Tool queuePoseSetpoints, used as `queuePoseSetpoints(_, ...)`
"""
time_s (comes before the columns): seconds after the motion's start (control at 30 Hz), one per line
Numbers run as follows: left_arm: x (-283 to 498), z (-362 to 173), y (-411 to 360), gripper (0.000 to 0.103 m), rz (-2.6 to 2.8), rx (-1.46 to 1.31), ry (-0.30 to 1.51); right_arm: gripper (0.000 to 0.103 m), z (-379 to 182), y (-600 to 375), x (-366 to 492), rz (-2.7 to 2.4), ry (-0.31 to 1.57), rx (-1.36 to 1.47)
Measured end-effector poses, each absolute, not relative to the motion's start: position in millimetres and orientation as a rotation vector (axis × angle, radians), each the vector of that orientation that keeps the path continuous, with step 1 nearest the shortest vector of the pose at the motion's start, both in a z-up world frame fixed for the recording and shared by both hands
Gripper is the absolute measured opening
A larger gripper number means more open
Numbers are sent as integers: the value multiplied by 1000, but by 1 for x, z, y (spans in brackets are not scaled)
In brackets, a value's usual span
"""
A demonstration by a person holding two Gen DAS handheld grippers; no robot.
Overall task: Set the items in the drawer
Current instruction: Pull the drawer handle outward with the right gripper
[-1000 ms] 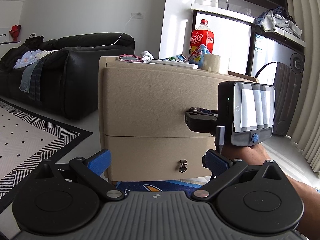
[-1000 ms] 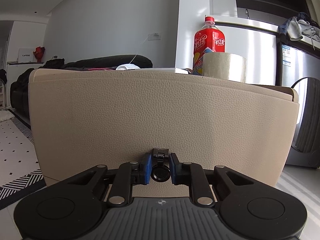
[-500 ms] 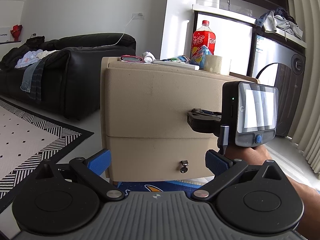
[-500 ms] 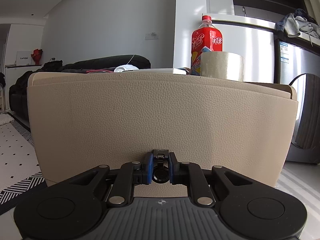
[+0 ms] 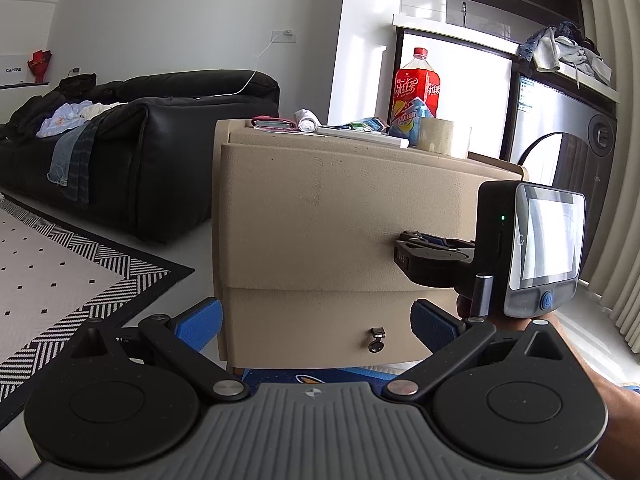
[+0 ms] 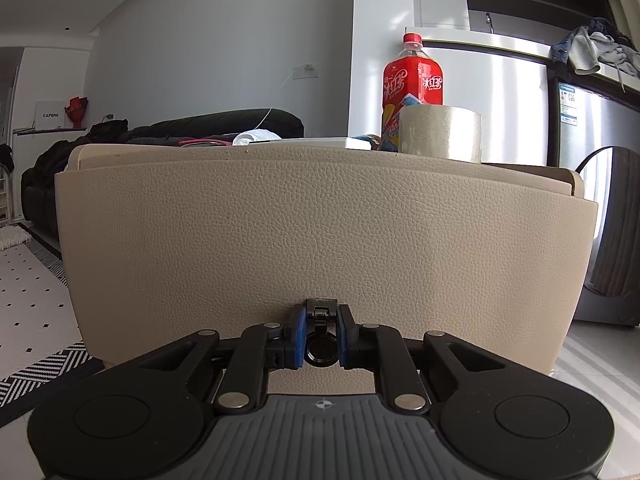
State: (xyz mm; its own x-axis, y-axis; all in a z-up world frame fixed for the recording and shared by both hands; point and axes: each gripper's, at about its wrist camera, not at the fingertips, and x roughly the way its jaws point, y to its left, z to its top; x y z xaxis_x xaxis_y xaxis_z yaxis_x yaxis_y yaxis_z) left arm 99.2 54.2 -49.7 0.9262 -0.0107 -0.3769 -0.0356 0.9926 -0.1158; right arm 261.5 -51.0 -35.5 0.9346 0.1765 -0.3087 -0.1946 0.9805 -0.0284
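Note:
A beige leather-look cabinet (image 5: 320,216) has two drawers. My right gripper (image 6: 320,338) is shut on the black ring handle (image 6: 320,350) of the top drawer (image 6: 320,240), whose front stands slightly out from the cabinet. The right gripper also shows in the left wrist view (image 5: 432,256), held by a hand. My left gripper (image 5: 316,320) is open and empty, low in front of the bottom drawer (image 5: 320,324). On top sit a tape roll (image 5: 443,136), a red drink bottle (image 5: 417,84), a white rolled cloth (image 5: 306,119) and a flat white box (image 5: 360,135).
A black sofa (image 5: 152,152) with clothes stands to the left. A black-and-white rug (image 5: 60,264) covers the floor at left. A steel appliance (image 5: 568,148) and curtains stand at right. A blue mat (image 5: 320,376) lies under the cabinet.
The top drawer front has come out a little with my shut right gripper pulling on its handle. My left gripper has drawn back slightly and stayed open.

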Motion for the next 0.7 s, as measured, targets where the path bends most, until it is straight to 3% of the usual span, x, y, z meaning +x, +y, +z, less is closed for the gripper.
queuePoseSetpoints(0.7, 95, -45, 60, 103, 30, -139, 366, 17, -31, -59, 231, 195, 324, -26)
